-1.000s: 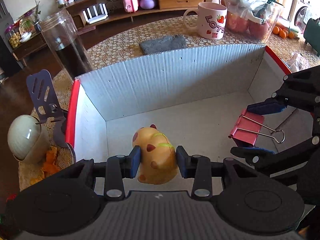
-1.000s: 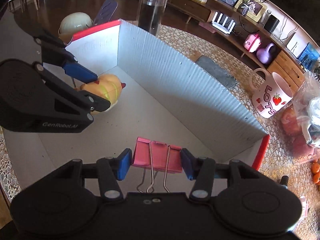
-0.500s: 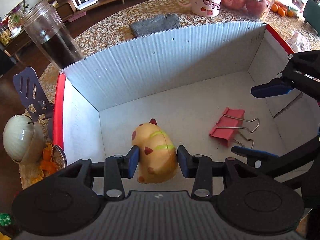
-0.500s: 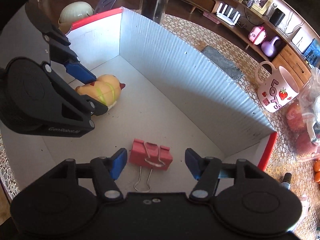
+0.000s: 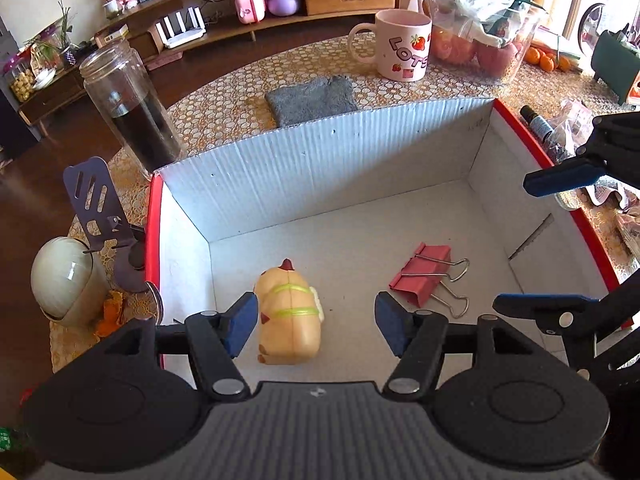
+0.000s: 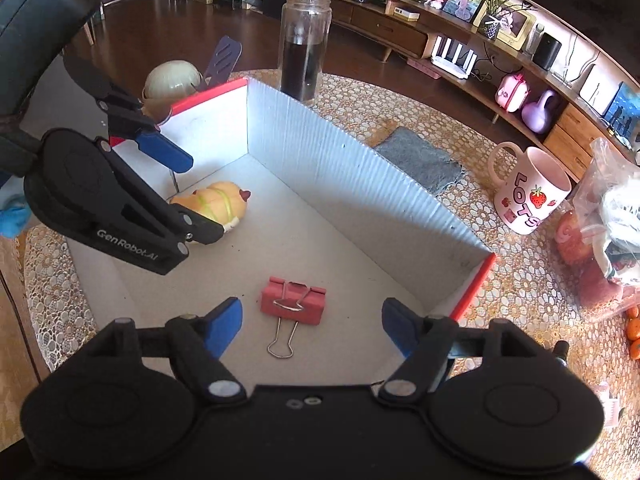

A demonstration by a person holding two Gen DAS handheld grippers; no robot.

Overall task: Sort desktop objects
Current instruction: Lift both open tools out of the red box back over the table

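My left tongs (image 5: 316, 320) and right tongs (image 6: 312, 328) are gaping apart; squishy toy (image 5: 289, 312) and binder clip (image 6: 293, 306) are lying in the box (image 5: 320, 168), clip at toy's 3 o'clock.

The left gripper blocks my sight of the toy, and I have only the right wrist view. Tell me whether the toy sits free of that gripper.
Observer: The left gripper is open. The toy lies on the floor of the box, hard by the left finger; I cannot tell if they touch. A clear gap separates it from the right finger.
Operator: Report what lies outside the box's left wall.
Observer: Orange scraps lie on the table beside the domed bin.
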